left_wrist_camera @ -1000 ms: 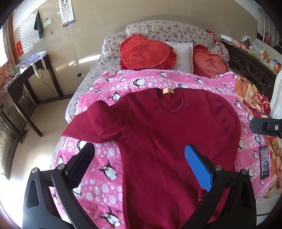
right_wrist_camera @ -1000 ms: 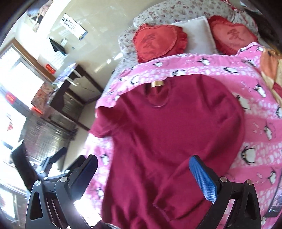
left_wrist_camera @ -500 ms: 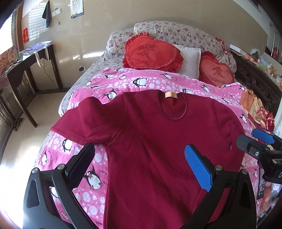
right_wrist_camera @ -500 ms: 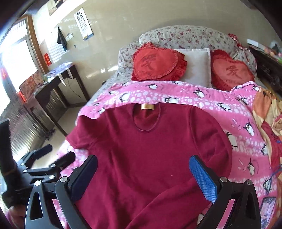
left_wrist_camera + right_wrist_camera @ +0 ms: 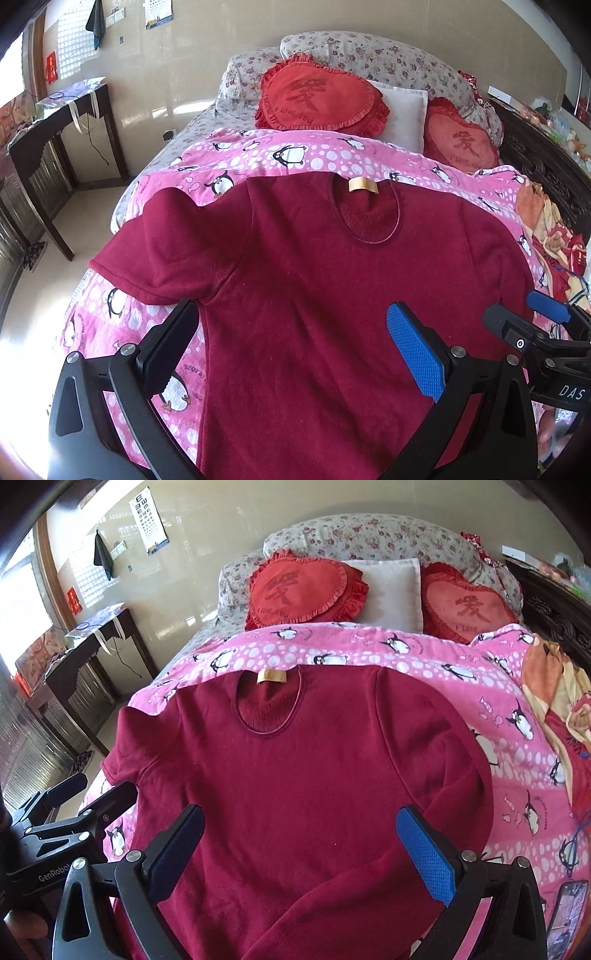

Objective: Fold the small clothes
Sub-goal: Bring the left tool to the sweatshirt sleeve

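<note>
Left tongs (image 5: 295,354) and right tongs (image 5: 306,849) apart, maroon fleece top (image 5: 306,775) flat, one sleeve folded in

Open pink blanket (image 5: 509,775) flanks the sweater (image 5: 314,775); heart cushions (image 5: 303,587) crowd the far end.

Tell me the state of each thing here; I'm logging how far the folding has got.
red top: spread flat on the blanket, front up, not yet folded.
left sleeve: stretched out sideways.
right sleeve: folded in over the body.
left gripper: open, empty, above the top.
right gripper: open, empty, above the top.
penguin blanket: spread over the bed.
</note>
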A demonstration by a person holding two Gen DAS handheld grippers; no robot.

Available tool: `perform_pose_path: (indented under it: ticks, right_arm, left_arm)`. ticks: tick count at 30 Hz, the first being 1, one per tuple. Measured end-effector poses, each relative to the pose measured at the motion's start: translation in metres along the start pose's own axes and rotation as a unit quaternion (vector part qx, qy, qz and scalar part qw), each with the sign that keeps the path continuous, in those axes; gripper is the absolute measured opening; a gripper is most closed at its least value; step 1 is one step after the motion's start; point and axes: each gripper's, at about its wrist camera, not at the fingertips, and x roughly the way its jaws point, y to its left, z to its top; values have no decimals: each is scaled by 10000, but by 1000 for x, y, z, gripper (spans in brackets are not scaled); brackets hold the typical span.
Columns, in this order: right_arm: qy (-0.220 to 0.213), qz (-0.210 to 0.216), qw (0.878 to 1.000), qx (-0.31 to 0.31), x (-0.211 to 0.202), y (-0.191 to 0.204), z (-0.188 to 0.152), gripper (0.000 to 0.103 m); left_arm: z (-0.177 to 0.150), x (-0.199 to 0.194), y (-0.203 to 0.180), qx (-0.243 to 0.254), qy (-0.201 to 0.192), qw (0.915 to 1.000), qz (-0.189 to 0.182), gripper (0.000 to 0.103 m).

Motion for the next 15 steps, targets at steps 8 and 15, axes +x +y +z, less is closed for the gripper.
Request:
perform_pose_path:
  ticks: [8,15]
  right_arm:
    - [81,-85,9998,159,19,-4,0,103]
    - [180,-101,9995,248,33,-6,-2,103]
  left_arm:
    - [1,19,3,-79,122,9999,61,102]
    - [2,30,3,-109,175,9997,96,102]
